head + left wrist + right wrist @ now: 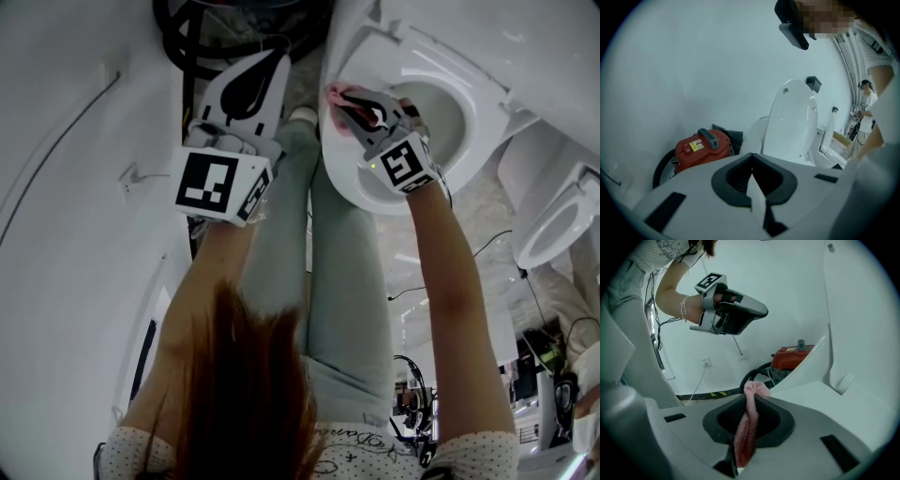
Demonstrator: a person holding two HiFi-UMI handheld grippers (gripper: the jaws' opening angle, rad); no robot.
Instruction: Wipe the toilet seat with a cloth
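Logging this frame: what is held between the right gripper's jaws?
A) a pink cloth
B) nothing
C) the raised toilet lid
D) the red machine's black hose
A: in the right gripper view, the right gripper has its jaws closed on a pink cloth, which bunches out past the tips; the head view shows that same cloth at the toilet seat.

Red vac [791, 357] half behind toilet [855, 329]
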